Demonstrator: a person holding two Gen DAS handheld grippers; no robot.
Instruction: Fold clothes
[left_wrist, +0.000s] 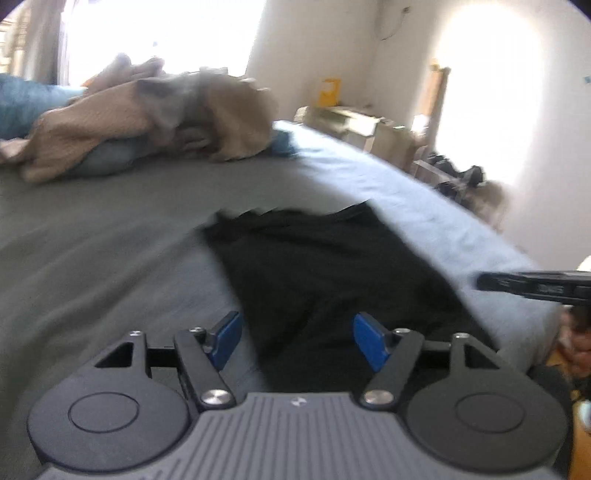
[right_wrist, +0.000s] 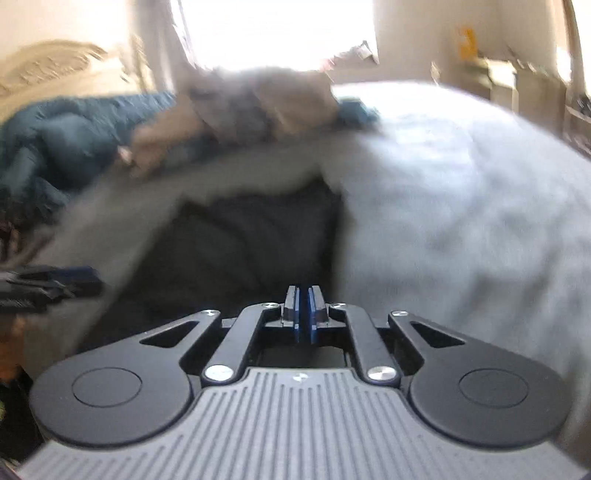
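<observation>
Left wrist view: bed (left_wrist: 110, 229), largest item, covered in a grey-blue sheet and serving as the folding surface. Tan clothing pile (left_wrist: 147, 110), crumpled and unsorted at the far side of the bed, resting on a blue pillow or bundle; judged to be waiting its turn, set well apart so the near area stays free for folding. Black garment (left_wrist: 325, 266), the piece in hand: spread flat on the near part of the bed close to its edge, far hem ragged and uneven, surface matte with soft wrinkles; kind of garment cannot be told through the blur. Cardboard boxes (left_wrist: 369, 125) stacked against the far wall beyond the bed. Left gripper (left_wrist: 297, 339), jaws standing well apart with nothing between the blue pads, poised low over the near edge of the black garment, apparently placed to take hold of it. Right gripper (left_wrist: 535, 288), entering from the right margin beside the same garment. Right wrist view: right gripper (right_wrist: 303, 314), jaws closed pad to pad; whether any cloth is caught between them cannot be told, though none shows. Black garment (right_wrist: 240, 240) directly ahead.
</observation>
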